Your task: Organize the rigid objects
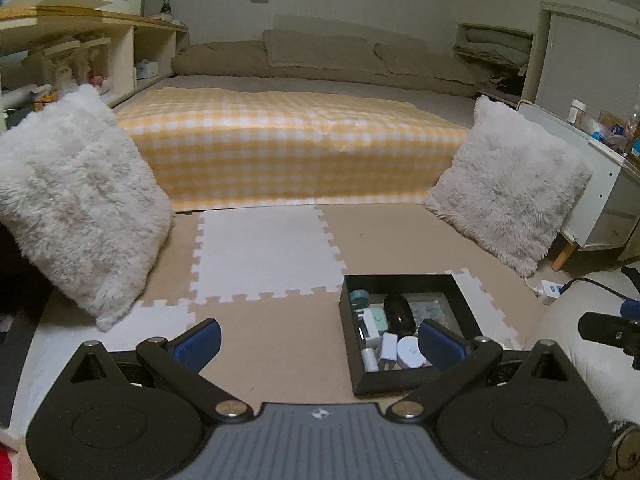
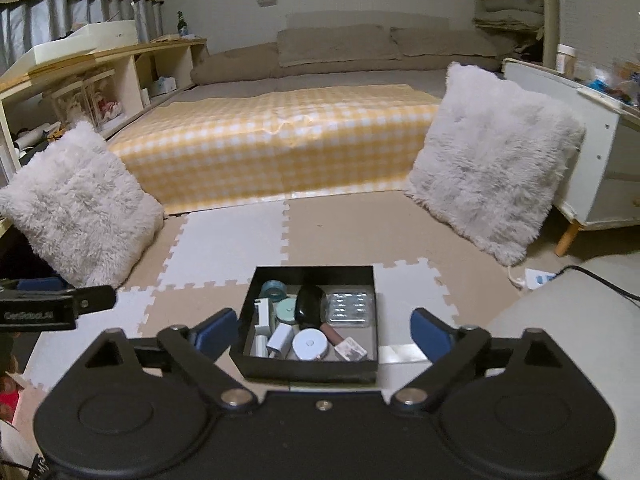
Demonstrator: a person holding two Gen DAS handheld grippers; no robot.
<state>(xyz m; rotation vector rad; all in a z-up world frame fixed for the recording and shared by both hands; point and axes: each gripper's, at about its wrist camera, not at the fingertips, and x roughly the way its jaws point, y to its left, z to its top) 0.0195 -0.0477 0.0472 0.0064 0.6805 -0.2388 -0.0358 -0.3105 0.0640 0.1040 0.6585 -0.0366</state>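
A black open box sits on the foam floor mat. It holds several small rigid items: a black mouse, a teal tape roll, a round white disc, a white charger, a clear blister pack. My left gripper is open and empty, just left of the box. My right gripper is open and empty, its fingers either side of the box and above it.
Two fluffy white pillows lean at either side of a low bed with a yellow checked cover. A white cabinet stands at the right, wooden shelves at the left. A power strip and black cable lie at the right.
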